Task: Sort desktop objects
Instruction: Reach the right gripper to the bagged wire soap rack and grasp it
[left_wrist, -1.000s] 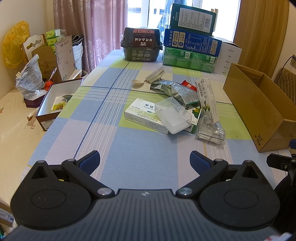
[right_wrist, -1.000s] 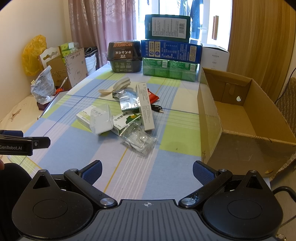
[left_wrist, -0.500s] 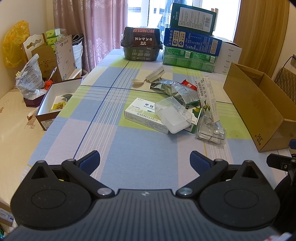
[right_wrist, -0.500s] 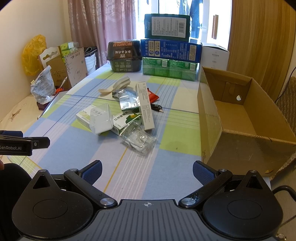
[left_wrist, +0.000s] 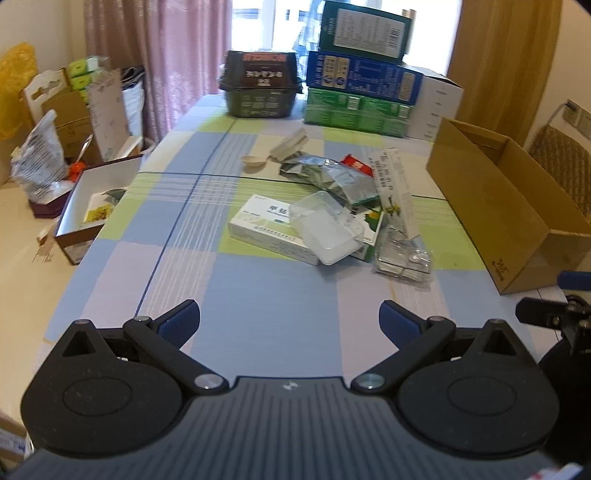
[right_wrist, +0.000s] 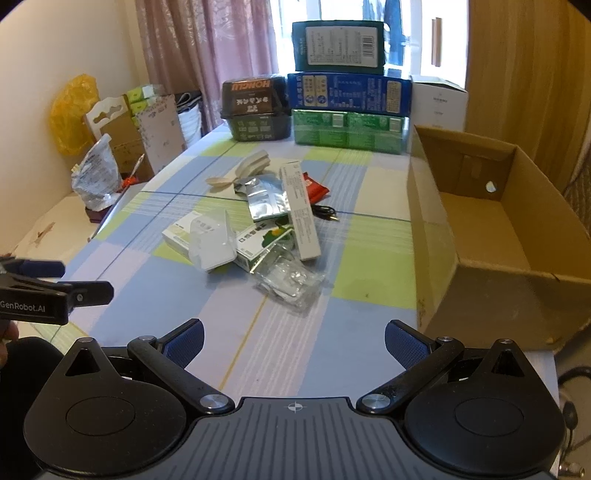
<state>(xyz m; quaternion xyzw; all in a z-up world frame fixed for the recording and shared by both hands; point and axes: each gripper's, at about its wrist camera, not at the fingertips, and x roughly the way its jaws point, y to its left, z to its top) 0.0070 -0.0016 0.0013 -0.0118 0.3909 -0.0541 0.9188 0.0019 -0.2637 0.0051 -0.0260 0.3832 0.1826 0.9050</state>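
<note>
Checked tablecloth (left_wrist: 266, 295) carries a loose pile mid-table: pill box (left_wrist: 266, 229), clear case (left_wrist: 325, 229) on top of it, foil pouch (left_wrist: 332, 177), crinkly blister pack (right_wrist: 291, 280); cardboard box (right_wrist: 480, 236) sits empty along the right edge. Left gripper (left_wrist: 290, 321) & right gripper (right_wrist: 293, 341) both hover near the front edge w/ jaws wide, holding nothing. Best bet imo: take an outer loose item first, e.g. the blister pack nearest the box, pinch its edge squarely so the pile isn't dragged.

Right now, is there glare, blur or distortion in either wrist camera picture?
Left wrist view: bright window blows out; fisheye bends the brown cardboard box. Right wrist view: window overexposed too; small print on the stacked cartons is too soft to read.
</note>
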